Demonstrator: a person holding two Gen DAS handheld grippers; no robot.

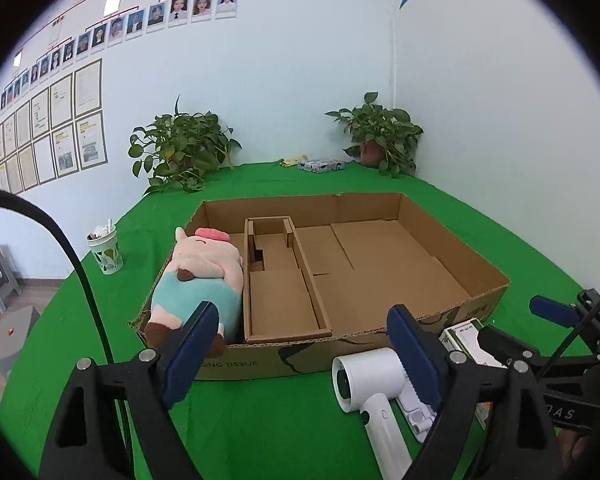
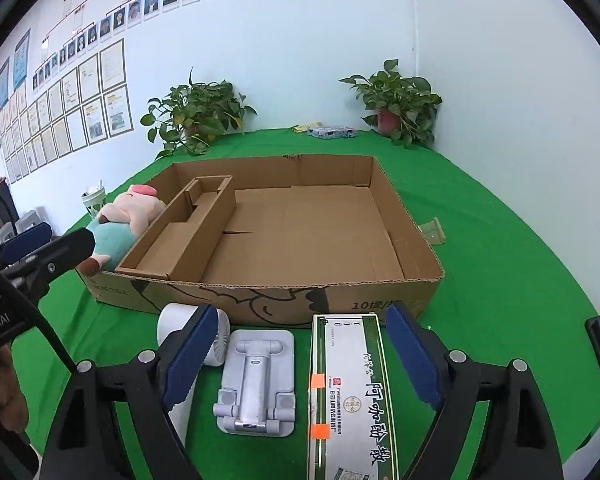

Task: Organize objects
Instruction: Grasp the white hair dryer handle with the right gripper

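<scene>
A shallow cardboard box (image 1: 456, 256) (image 2: 260, 296) lies on the green table. A pink and teal plush pig (image 1: 204, 272) (image 2: 124, 216) lies in its left compartment, beside a narrow inner carton (image 1: 280, 304). In front of the box lie a white hair dryer (image 1: 364, 376) (image 2: 172, 320), a grey phone stand (image 2: 256, 380) (image 1: 414, 408) and a green and white medicine box (image 2: 348, 392) (image 1: 464, 332). My left gripper (image 1: 300, 352) (image 2: 70, 238) hangs open above the box's front wall, holding nothing. My right gripper (image 2: 300, 352) (image 1: 520, 328) is open above the stand and medicine box, touching neither.
Two potted plants (image 1: 180, 148) (image 1: 384, 136) stand at the back wall, with a patterned tissue pack (image 1: 320, 165) between them. A patterned cup (image 1: 106, 250) stands left of the box. A small clear packet (image 2: 434, 230) lies right of the box. A black cable (image 1: 80, 264) crosses the left side.
</scene>
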